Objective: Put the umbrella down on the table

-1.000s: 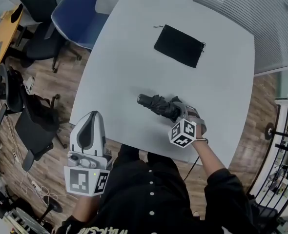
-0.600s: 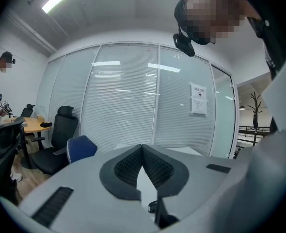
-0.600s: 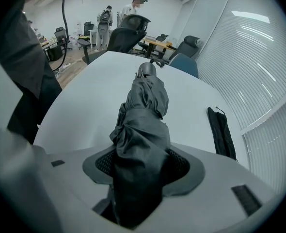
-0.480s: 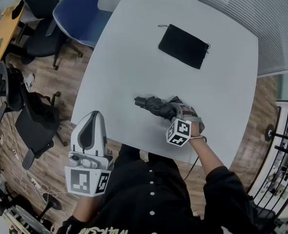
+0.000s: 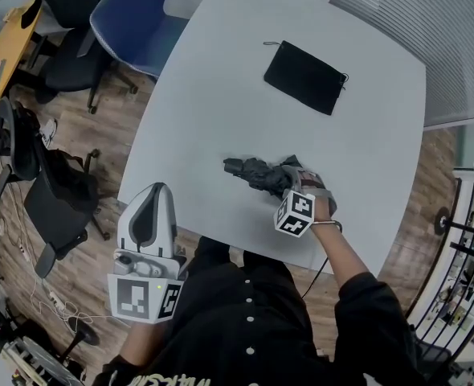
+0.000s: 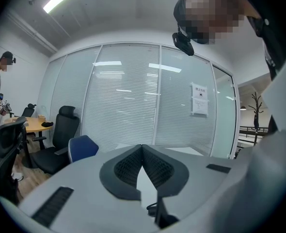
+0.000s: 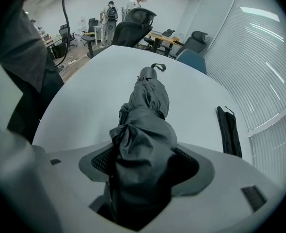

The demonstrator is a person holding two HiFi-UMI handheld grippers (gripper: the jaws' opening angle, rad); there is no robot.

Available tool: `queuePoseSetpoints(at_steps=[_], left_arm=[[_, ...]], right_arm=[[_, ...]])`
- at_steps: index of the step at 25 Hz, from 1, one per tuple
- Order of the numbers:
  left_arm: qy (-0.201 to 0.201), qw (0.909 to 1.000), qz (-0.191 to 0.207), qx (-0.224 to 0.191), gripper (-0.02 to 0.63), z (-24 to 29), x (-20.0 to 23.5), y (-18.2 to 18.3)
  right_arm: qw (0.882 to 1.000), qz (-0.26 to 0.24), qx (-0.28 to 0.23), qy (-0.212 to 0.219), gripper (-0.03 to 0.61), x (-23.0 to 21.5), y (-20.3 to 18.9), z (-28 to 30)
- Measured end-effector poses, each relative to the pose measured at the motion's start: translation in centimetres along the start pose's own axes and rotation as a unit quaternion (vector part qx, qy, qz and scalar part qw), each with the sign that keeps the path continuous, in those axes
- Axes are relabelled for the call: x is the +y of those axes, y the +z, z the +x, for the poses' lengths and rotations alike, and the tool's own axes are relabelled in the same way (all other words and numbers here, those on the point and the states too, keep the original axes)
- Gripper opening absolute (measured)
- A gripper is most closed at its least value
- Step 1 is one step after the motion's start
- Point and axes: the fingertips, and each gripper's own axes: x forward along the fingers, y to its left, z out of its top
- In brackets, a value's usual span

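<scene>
The folded dark grey umbrella (image 5: 255, 173) lies on the white table (image 5: 213, 95), close to the edge nearest the person, with its strap end (image 7: 151, 72) pointing away across the tabletop. Its other end sits between the jaws of the right gripper (image 5: 288, 183), which have just been opening. The grip is released, and a gap shows beside the fabric. A flat black pouch (image 5: 305, 76) lies well apart, toward the table's far side. The left gripper (image 5: 145, 214) hovers off the near edge, jaws clenched together on nothing. A blue chair (image 5: 132, 18) stands at the table's far corner.
</scene>
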Motion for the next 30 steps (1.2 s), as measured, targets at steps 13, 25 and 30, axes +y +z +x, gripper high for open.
queuePoseSetpoints(at_steps=[13, 25, 30], left_arm=[[-0.015, 0.9996, 0.009, -0.021, 0.015, 0.3, -0.1, 1.4], [-0.088, 0.9942, 0.018, -0.058, 0.015, 2.6, -4.6, 3.8], [-0.113, 0.9907, 0.024, -0.071, 0.015, 3.1, -6.2, 4.6]], right_arm=[[0.999, 0.023, -0.016, -0.032, 0.348, -1.3, 0.2, -3.6], [0.957, 0.216, -0.185, -0.063, 0.074, -3.6, 1.4, -16.2], [0.927, 0.242, -0.275, -0.084, 0.046, -4.3, 3.0, -21.2]])
